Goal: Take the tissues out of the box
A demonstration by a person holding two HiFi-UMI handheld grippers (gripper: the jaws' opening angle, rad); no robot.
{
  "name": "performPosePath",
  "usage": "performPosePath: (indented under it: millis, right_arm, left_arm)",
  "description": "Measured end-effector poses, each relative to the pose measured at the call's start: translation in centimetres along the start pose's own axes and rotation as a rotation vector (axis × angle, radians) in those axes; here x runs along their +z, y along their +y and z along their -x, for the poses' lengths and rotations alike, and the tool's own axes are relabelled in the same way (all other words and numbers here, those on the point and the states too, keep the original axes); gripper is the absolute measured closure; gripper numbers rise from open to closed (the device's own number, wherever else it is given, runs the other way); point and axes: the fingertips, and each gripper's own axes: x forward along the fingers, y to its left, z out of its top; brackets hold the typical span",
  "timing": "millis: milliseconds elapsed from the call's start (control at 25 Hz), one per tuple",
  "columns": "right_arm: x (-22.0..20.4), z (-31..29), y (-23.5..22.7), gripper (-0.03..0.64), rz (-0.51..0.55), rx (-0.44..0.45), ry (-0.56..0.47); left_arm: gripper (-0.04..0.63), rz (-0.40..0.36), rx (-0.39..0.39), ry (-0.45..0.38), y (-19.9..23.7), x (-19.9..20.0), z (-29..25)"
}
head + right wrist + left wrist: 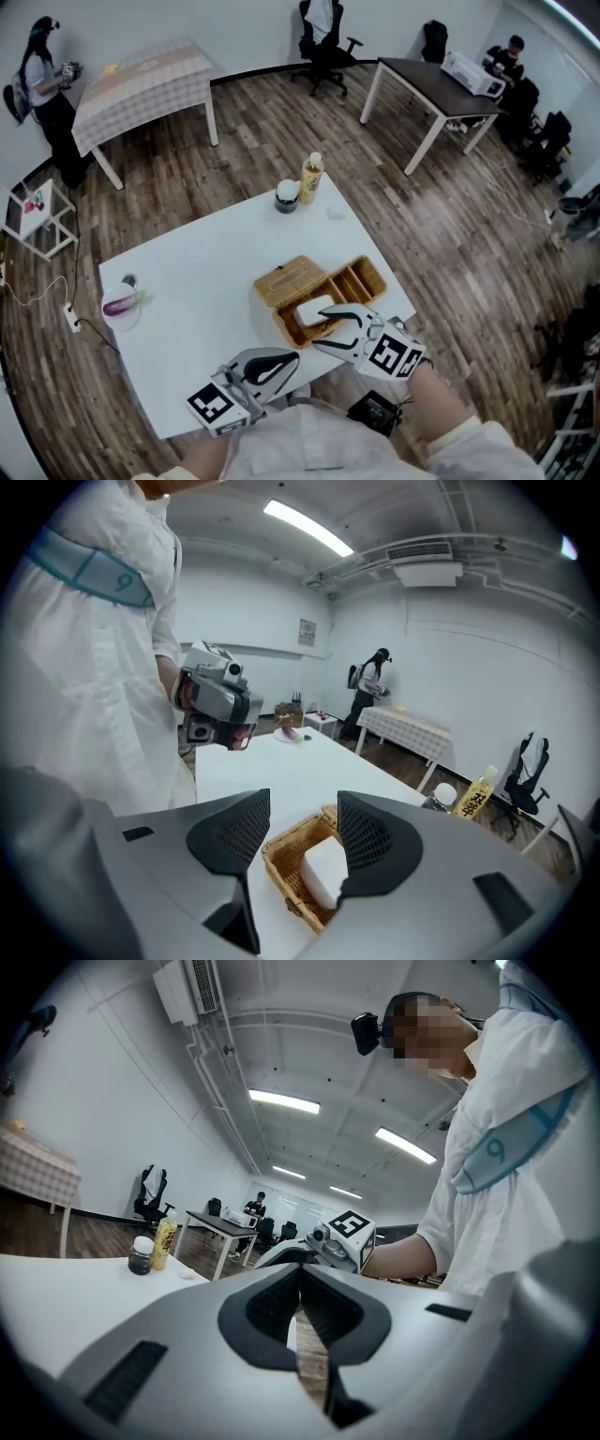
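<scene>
Plate [122, 305]: far left on the white table [206, 281], purple item on it.
Left gripper [284, 362]: at the table's near edge; jaws pressed together, nothing between them.
Wicker box [364, 272]: mid-table, top open.
Tissues [312, 310]: white pack lying in the box's near compartment.
Right gripper [328, 330]: just above the pack; jaws apart, not clamped on it.

Head view looks down; 2 tool views share table [187, 309].
</scene>
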Motion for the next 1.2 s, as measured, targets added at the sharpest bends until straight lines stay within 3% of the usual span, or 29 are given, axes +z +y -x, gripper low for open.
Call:
performPosePath:
  millis: [520,920,1200]
  right_arm:
    - [-5.8,-4.9,-1.6,0.349,0.199,0.092,0.316]
    - [-10.7,-7.5,-2.4,0.325,0.411,0.180,0.598]
    - [-11.6,-8.9,-2.1,0.325,0.425,0.230,0.660]
  left_arm:
    - [0.592,0.012,0.002,0.009,0.7,-0.5,1.1]
    - [0.592,0.016,0.017,0.012,1.5,-0.8,2.1]
    - [0.592,0.015,0.029,0.006,1.8,-0.8,2.9]
